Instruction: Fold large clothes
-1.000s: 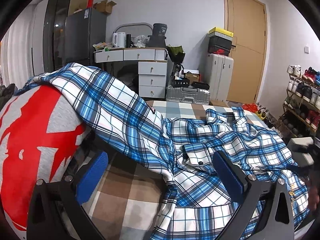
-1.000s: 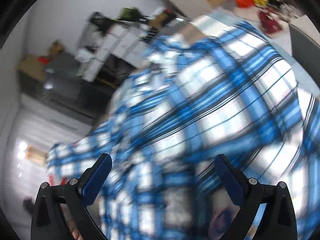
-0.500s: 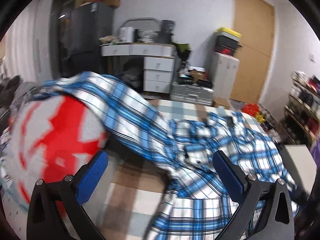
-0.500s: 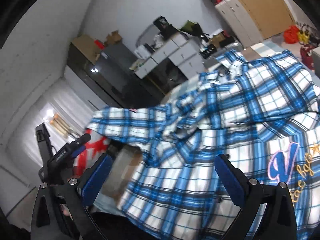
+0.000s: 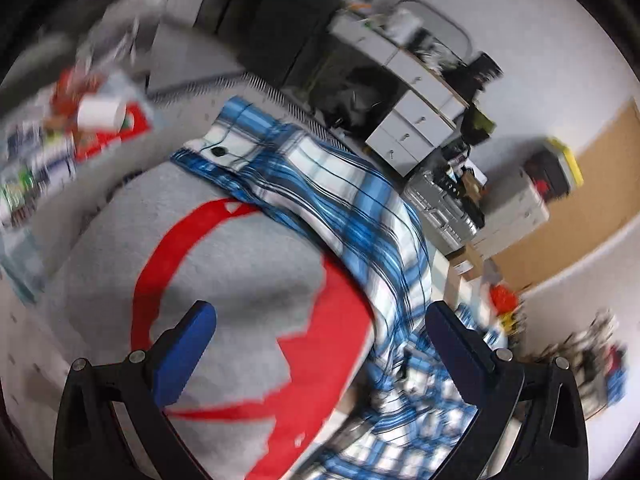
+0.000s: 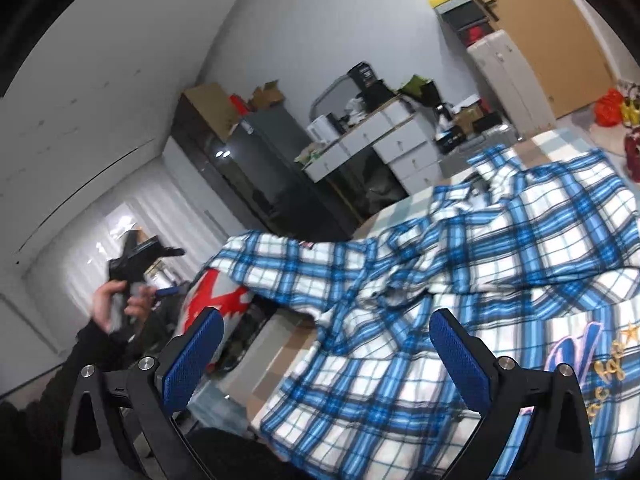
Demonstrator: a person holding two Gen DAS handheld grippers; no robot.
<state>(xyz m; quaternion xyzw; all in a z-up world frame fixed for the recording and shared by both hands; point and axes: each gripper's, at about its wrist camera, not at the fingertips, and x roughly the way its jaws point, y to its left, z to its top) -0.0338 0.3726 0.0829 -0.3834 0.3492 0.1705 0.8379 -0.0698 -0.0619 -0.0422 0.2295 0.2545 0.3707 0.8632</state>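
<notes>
Plaid shirt (image 6: 472,264) lies rumpled across the bed (image 6: 288,344), one sleeve (image 5: 320,192) draped off its left edge over a grey-and-red cushion (image 5: 224,280). Left gripper (image 5: 320,344) above the cushion, fingers wide apart, empty; right gripper (image 6: 326,352) over the shirt, likewise spread w/ nothing held.

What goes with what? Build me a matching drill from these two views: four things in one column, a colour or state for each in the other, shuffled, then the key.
Things:
1. plaid button shirt
2. round grey cushion
3. closed room door
4. right gripper

Descriptions:
A. light brown wood
B. open, holding nothing
C. blue and white, spread rumpled on the table
D. bears a red print, a shirt sleeve draped over it

Pairs: 1-C, 2-D, 3-A, 4-B
</notes>
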